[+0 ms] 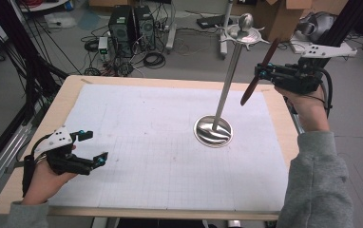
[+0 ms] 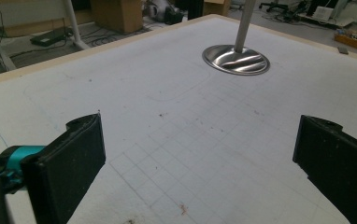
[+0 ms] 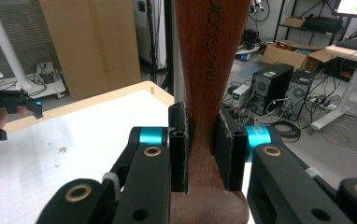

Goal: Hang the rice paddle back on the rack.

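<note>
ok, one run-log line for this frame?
right gripper: shut on wooden utensil, raised beside metal stand | left gripper: open, empty, low over white mat | utensil not on stand

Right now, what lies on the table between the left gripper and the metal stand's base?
Nothing: in the high view, bare gridded mat separates the left gripper from the stand's base.

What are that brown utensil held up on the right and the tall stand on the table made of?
The brown utensil in the right hand-held gripper looks like wood: reddish-brown with visible grain and a smooth, maybe oiled finish. The stand appears to be polished metal, likely steel, since its round base gives mirror-like reflections.
</note>
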A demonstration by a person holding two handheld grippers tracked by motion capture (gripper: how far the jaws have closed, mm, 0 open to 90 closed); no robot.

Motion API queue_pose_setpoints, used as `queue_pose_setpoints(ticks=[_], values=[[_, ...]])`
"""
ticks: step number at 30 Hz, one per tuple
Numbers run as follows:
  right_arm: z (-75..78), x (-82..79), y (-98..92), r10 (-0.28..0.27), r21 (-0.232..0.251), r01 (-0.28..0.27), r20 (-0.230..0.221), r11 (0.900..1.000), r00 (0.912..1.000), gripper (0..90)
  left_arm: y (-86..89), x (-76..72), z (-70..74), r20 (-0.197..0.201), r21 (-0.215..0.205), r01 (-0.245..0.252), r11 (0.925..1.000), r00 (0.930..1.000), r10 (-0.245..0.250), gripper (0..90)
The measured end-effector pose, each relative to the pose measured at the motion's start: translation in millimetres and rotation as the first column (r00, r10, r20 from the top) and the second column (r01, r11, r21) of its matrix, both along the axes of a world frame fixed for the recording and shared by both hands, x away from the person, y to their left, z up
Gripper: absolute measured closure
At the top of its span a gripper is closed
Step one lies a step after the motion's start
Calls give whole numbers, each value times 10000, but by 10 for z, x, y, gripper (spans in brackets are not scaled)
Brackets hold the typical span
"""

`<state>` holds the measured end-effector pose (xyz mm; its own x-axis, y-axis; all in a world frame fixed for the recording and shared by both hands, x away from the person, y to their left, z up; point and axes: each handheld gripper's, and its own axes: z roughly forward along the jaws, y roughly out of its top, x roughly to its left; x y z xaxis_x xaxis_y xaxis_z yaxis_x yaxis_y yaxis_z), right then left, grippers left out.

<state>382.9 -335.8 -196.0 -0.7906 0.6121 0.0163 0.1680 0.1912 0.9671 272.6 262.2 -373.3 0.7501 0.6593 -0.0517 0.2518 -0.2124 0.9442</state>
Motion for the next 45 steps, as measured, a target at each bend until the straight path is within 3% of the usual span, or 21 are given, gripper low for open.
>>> queue_pose_setpoints(ticks=[23,33,45], values=[[7,-24,19,323,-18,-323,73,9995,9995,770,13,2,-8,-25,18,-7,10000,10000,7,28],[-11,-10,12,183,-91,-185,-177,9998,9997,770,9,2,-11,-31,26,-8,10000,10000,8,28],[-8,9,-6,7,48,-7,-83,10000,10000,770,7,2,-15,-56,8,2,10000,10000,-2,28]])
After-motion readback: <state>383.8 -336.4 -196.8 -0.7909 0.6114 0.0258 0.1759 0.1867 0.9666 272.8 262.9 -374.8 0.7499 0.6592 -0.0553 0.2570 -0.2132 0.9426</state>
